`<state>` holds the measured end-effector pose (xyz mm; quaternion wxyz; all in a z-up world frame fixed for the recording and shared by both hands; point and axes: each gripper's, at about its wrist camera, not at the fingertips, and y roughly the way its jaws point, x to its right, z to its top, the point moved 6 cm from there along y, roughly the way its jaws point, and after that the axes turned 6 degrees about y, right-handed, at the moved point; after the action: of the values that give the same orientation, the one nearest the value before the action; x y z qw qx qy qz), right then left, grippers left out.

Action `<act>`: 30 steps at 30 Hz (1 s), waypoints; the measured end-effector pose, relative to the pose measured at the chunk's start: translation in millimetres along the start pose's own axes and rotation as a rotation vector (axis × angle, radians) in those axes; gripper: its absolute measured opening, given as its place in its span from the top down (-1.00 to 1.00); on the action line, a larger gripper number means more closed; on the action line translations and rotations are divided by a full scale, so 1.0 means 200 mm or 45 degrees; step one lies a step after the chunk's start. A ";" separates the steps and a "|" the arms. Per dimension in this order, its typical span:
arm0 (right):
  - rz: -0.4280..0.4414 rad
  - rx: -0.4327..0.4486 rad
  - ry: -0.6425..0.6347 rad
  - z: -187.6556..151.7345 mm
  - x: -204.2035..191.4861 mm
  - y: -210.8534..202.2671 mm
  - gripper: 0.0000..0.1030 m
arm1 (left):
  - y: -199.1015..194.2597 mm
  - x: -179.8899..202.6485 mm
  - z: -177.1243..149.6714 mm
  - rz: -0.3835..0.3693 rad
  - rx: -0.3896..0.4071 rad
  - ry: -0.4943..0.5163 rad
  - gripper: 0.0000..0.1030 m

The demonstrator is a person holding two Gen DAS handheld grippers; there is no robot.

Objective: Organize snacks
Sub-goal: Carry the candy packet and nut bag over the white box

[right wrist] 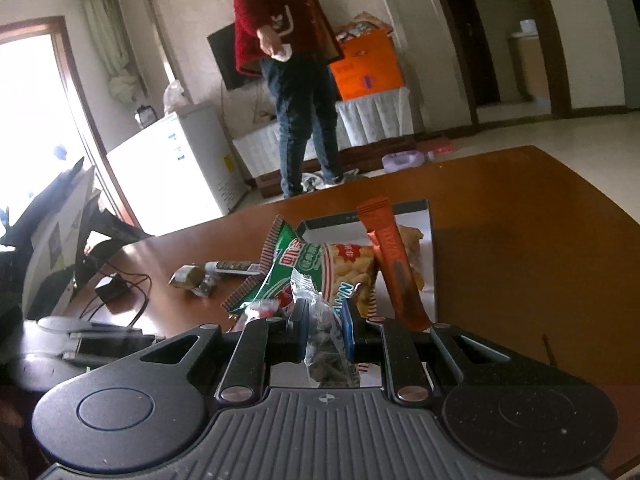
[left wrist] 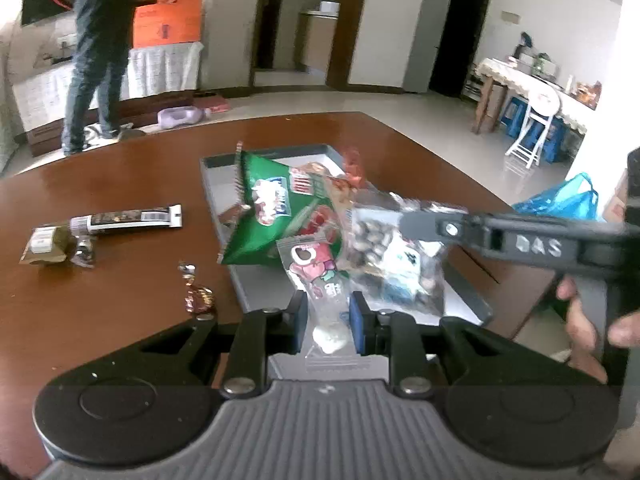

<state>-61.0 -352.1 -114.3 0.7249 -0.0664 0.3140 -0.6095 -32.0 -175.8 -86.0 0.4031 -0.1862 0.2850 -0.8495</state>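
Note:
My left gripper (left wrist: pixel 328 316) is shut on the lower end of a small clear packet with a red cartoon print (left wrist: pixel 316 272), held over the near end of a grey tray (left wrist: pixel 218 184). In the tray, a green snack bag (left wrist: pixel 268 208) leans on other packets. My right gripper (left wrist: pixel 420 222) reaches in from the right, shut on a clear bag of dark pieces (left wrist: pixel 380 248). In the right wrist view, the right gripper (right wrist: pixel 324 320) pinches that clear bag (right wrist: pixel 326 356). Beyond it are the green bag (right wrist: pixel 288 272), a cracker bag (right wrist: pixel 352 272) and an orange stick packet (right wrist: pixel 396 276) in the tray (right wrist: pixel 432 240).
Left of the tray on the brown table (left wrist: pixel 120 168) lie a long dark bar packet (left wrist: pixel 128 220), an olive packet (left wrist: pixel 44 246) and a foil-wrapped candy (left wrist: pixel 198 296). A black box with cables (right wrist: pixel 114 288) sits near the table's left end. A person in a red top (right wrist: pixel 280 20) stands beyond the table.

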 end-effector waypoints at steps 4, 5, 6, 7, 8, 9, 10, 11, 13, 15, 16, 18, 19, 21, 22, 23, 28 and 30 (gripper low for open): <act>-0.002 -0.004 0.058 0.00 0.04 0.02 0.63 | 0.03 0.00 -0.03 -0.030 -0.043 0.022 0.60; -0.004 -0.005 0.073 0.00 0.05 0.03 0.63 | 0.04 0.00 -0.05 -0.033 -0.063 0.022 0.60; -0.006 -0.003 0.083 0.00 0.06 0.04 0.63 | 0.06 -0.01 -0.06 -0.032 -0.072 0.020 0.60; -0.006 -0.001 0.093 0.01 0.07 0.04 0.63 | 0.06 -0.02 -0.07 -0.032 -0.077 0.021 0.60; -0.004 0.000 0.105 0.01 0.07 0.05 0.63 | 0.08 -0.02 -0.07 -0.026 -0.079 0.023 0.60; 0.001 0.000 0.118 0.01 0.08 0.06 0.63 | 0.09 -0.03 -0.08 -0.019 -0.082 0.026 0.60; 0.005 -0.002 0.126 0.01 0.08 0.07 0.63 | 0.10 -0.04 -0.09 -0.013 -0.085 0.025 0.60; 0.008 -0.001 0.135 0.01 0.09 0.08 0.63 | 0.11 -0.04 -0.09 -0.011 -0.081 0.023 0.60; 0.009 0.006 0.144 0.02 0.09 0.09 0.63 | 0.13 -0.05 -0.09 -0.004 -0.071 0.023 0.60; 0.009 0.014 0.139 0.02 0.09 0.11 0.63 | 0.15 -0.06 -0.09 0.003 -0.053 0.020 0.60; 0.008 0.016 0.136 0.02 0.09 0.11 0.63 | 0.15 -0.07 -0.08 0.005 -0.050 0.019 0.60; 0.005 0.021 0.132 0.03 0.09 0.12 0.63 | 0.17 -0.08 -0.07 0.004 -0.043 0.013 0.60; 0.004 0.021 0.132 0.03 0.09 0.13 0.63 | 0.18 -0.09 -0.07 0.001 -0.028 0.008 0.60; 0.001 0.016 0.133 0.03 0.09 0.16 0.63 | 0.22 -0.09 -0.07 0.008 -0.032 0.014 0.60; -0.002 0.016 0.133 0.02 0.09 0.15 0.63 | 0.23 -0.09 -0.07 0.008 -0.036 0.013 0.60; -0.004 0.017 0.135 0.02 0.09 0.16 0.63 | 0.23 -0.09 -0.06 0.003 -0.025 0.008 0.60; -0.008 0.019 0.138 0.03 0.09 0.19 0.63 | 0.26 -0.11 -0.02 0.004 0.037 0.009 0.60; -0.009 0.019 0.140 0.03 0.09 0.21 0.63 | 0.29 -0.12 -0.01 0.017 0.038 0.011 0.60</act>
<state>-21.6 -361.0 -136.6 0.7049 -0.0287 0.3486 -0.6171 15.2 -185.4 -126.0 0.4103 -0.1746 0.2753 -0.8517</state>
